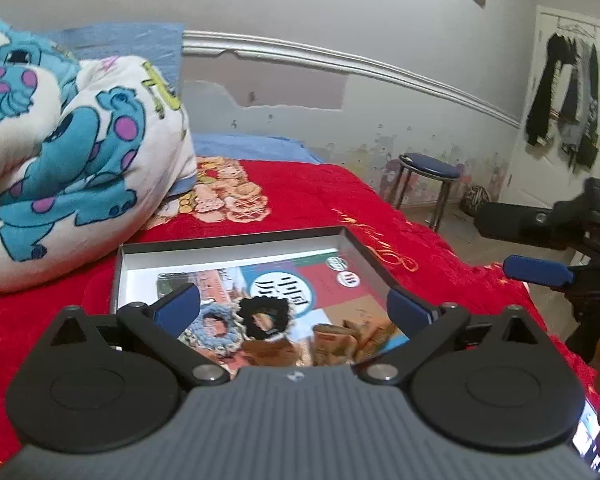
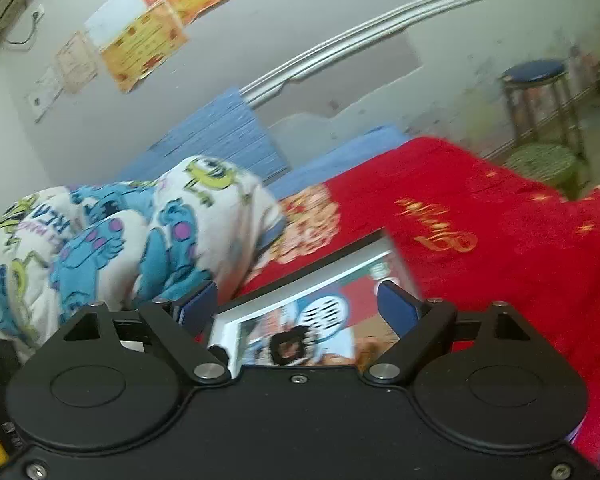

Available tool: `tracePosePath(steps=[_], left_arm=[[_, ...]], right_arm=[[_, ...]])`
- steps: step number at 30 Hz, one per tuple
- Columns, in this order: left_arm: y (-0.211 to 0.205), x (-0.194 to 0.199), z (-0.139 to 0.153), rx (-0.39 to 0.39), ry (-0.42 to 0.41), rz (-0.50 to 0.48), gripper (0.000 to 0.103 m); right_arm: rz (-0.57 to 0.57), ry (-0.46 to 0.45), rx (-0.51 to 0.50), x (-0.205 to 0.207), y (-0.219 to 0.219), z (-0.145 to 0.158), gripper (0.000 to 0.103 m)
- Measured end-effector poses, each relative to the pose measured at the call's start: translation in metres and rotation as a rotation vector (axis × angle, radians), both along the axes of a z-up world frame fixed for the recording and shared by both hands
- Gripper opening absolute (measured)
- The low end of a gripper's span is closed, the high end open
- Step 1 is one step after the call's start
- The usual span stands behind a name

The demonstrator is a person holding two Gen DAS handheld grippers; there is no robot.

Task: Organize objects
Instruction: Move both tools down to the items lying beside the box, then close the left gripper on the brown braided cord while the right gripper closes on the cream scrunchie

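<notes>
We hold both grippers over a red bedspread (image 1: 340, 196) where a shallow black box (image 1: 236, 246) with a white lining lies open, near the bed's front edge. Inside it a picture book (image 1: 320, 296) lies flat against the right wall, and two knitted rings, one pale blue (image 1: 214, 326) and one black (image 1: 262, 314), rest on its cover. The left gripper (image 1: 296, 308) hangs above the box with its jaws spread wide and nothing between them. The right gripper (image 2: 296, 304) does the same, jaws apart and empty. We judge the packing largely done: book and rings are in. No lid shows in either view, so closing the box may remain. A cartoon-print quilt (image 1: 80, 152) lies bundled at the bed's head end.
</notes>
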State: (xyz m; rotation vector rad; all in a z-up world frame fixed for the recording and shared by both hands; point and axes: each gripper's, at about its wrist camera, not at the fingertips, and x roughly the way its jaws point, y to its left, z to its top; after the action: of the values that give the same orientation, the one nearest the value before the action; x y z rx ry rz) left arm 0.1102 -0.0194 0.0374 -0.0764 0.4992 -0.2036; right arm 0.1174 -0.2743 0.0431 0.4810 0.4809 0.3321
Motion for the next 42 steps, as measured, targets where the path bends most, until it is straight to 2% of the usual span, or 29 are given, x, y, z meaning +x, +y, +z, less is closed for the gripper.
tracePosePath(steps=[8, 12, 14, 18, 22, 25, 27, 30, 31, 33, 34, 39, 42], left_arm=[[-0.028, -0.016, -0.013, 0.010, 0.051, -0.069, 0.103], [-0.039, -0.021, -0.034, -0.039, 0.125, -0.099, 0.097], [-0.044, -0.021, -0.043, -0.043, 0.150, -0.100, 0.094], [-0.056, -0.015, -0.062, -0.028, 0.230, -0.106, 0.083], [-0.063, -0.008, -0.078, -0.037, 0.312, -0.100, 0.070], [-0.068, -0.005, -0.089, -0.035, 0.349, -0.119, 0.062], [-0.073, -0.005, -0.094, -0.019, 0.360, -0.127, 0.062], [-0.078, -0.002, -0.100, 0.010, 0.370, -0.126, 0.055], [-0.080, -0.002, -0.101, 0.033, 0.363, -0.127, 0.047], [-0.080, 0.002, -0.101, 0.048, 0.373, -0.119, 0.036], [-0.079, 0.004, -0.101, 0.052, 0.384, -0.105, 0.027], [-0.076, 0.007, -0.101, 0.055, 0.403, -0.084, 0.020], [-0.079, 0.008, -0.101, 0.063, 0.408, -0.072, 0.020]], right_arm=[[-0.118, 0.090, -0.037, -0.016, -0.025, -0.016, 0.088], [-0.133, 0.201, 0.032, -0.018, -0.038, -0.040, 0.079], [-0.131, 0.250, 0.048, -0.015, -0.038, -0.050, 0.078], [-0.134, 0.308, -0.025, -0.004, -0.026, -0.067, 0.077], [-0.233, 0.368, -0.093, 0.004, -0.025, -0.082, 0.069], [-0.203, 0.412, -0.052, 0.011, -0.031, -0.092, 0.064], [-0.212, 0.437, -0.026, 0.013, -0.032, -0.098, 0.062], [-0.221, 0.461, -0.053, 0.018, -0.030, -0.105, 0.058], [-0.223, 0.484, -0.049, 0.023, -0.030, -0.109, 0.056], [-0.222, 0.534, -0.011, 0.029, -0.032, -0.118, 0.049], [-0.233, 0.556, 0.013, 0.031, -0.033, -0.123, 0.049], [-0.248, 0.564, -0.011, 0.033, -0.028, -0.126, 0.048], [-0.254, 0.562, -0.023, 0.035, -0.023, -0.128, 0.047]])
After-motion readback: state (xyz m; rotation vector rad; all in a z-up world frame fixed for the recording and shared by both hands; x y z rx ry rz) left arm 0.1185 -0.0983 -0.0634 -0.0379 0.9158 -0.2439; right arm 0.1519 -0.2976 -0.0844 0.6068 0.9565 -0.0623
